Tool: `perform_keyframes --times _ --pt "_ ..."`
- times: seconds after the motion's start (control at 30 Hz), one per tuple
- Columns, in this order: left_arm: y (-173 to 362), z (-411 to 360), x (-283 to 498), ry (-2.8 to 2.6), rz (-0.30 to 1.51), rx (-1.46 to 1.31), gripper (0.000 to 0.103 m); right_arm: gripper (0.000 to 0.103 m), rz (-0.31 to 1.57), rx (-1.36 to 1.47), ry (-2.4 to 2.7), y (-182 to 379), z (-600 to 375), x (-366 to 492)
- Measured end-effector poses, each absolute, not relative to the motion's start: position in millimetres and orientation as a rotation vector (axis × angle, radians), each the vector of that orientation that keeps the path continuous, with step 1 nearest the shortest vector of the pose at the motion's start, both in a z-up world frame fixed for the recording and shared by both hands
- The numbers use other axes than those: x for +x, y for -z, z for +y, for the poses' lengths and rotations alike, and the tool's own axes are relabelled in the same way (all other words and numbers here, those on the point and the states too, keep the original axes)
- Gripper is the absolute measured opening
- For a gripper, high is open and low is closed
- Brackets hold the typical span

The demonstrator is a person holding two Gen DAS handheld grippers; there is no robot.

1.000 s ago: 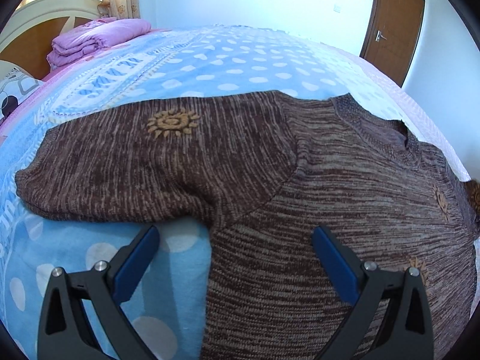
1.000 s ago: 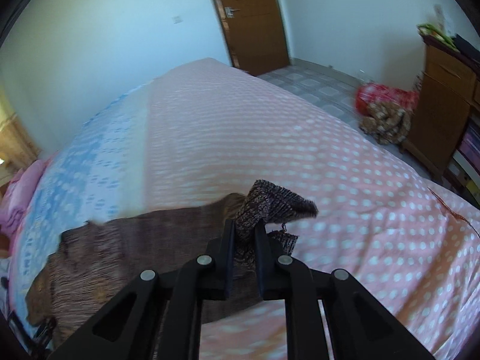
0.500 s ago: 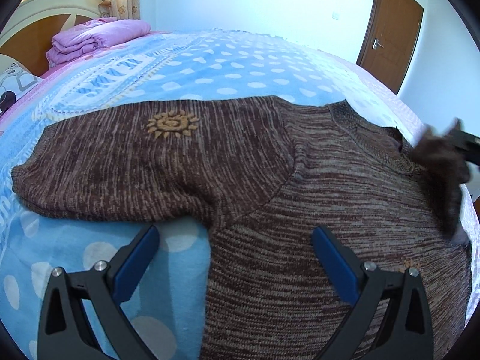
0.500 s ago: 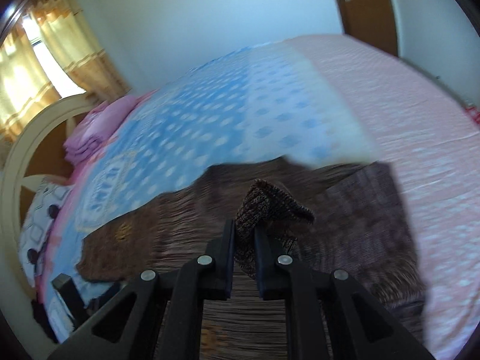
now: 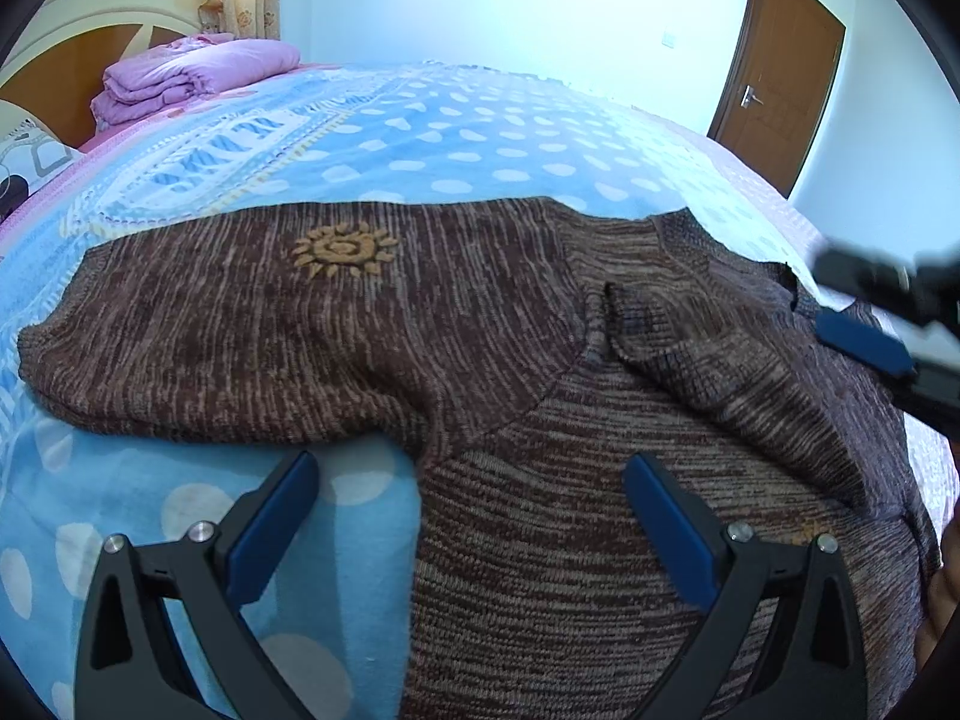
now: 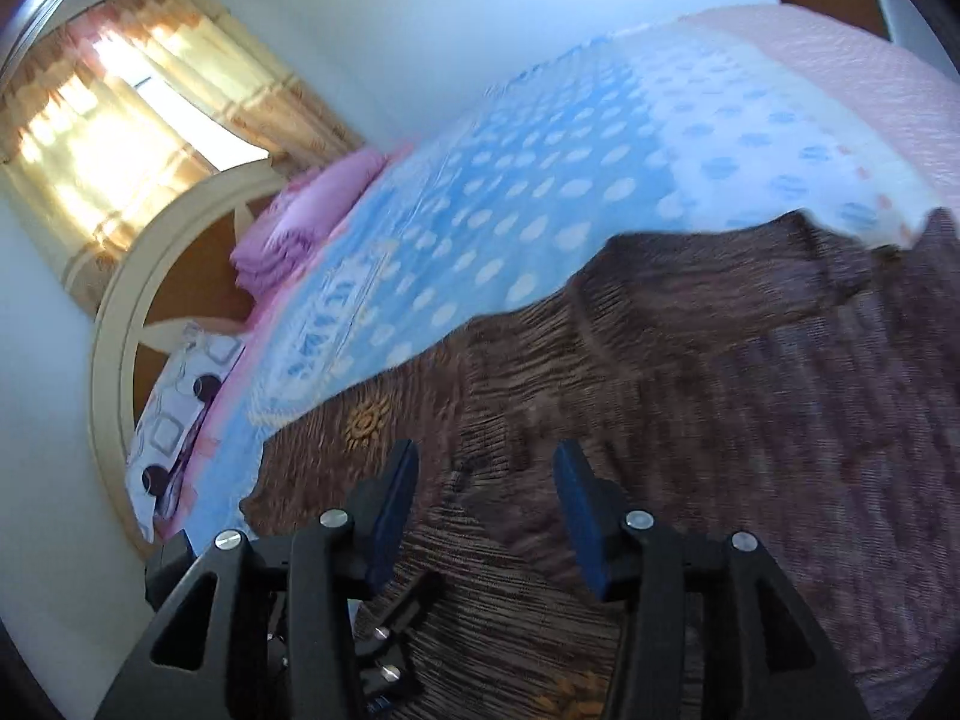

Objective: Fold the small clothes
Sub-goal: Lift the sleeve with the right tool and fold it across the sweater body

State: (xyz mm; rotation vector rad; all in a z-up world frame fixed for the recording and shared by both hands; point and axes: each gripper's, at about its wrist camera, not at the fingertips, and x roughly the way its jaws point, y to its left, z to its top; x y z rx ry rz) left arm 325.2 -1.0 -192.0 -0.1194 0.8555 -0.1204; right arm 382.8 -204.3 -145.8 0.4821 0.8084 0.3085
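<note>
The brown sweater (image 5: 540,420) is spread on the bed (image 5: 420,138), one sleeve (image 5: 738,372) laid across its body. Both the left gripper (image 5: 471,516) and the right gripper (image 6: 486,510) are held with jaws apart, empty. The other sleeve (image 5: 252,336), left of the body, likely is to be gripped next.

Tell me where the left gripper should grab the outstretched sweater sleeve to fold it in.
Grip the sleeve at its cuff end, coming from the left edge of the bed. It lies flat and straight, pointing away from the sweater body, so the cuff probably gives most control. The left gripper is open.
</note>
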Motion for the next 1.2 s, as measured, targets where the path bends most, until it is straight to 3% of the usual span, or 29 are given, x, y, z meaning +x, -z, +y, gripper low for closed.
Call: perform_keyframes --times 0.3,0.47,0.53,0.6,0.63,0.67,1.0,1.03,1.2 --pt "192.0 -1.8 325.6 0.117 0.856 -0.113 0.103 0.047 0.803 0.195 0.236 140.7 -296.5 364.0" --pt "192.2 -2.9 325.9 0.114 0.859 -0.106 0.103 0.046 0.876 0.079 0.238 162.4 -305.6 383.0" --pt "192.2 -3.6 326.6 0.112 0.861 -0.102 0.103 0.04 0.9 0.026 0.209 172.7 -297.3 389.7" --pt "192.4 -4.1 326.9 0.11 0.862 -0.1 0.103 0.016 0.902 -0.028 0.235 175.7 -298.1 391.7" --pt "192.5 -4.4 327.1 0.11 0.862 -0.098 0.103 0.012 0.905 -0.036 0.242 177.6 -300.2 392.9" --pt "192.7 -4.6 327.3 0.109 0.863 -0.096 0.103 0.006 0.906 -0.006 0.233 175.5 -307.3 393.2" --pt "193.4 -4.0 328.6 0.106 0.864 -0.09 0.103 0.004 0.836 0.392 0.278 177.1 -409.6 369.4" --pt "193.5 -3.9 328.3 0.106 0.864 -0.09 0.103 0.0 0.833 0.418 0.297 179.5 -419.6 367.8" --pt "193.5 -3.7 328.3 0.107 0.863 -0.091 0.103 0.0 0.817 0.394 0.331 177.8 -445.5 357.5"
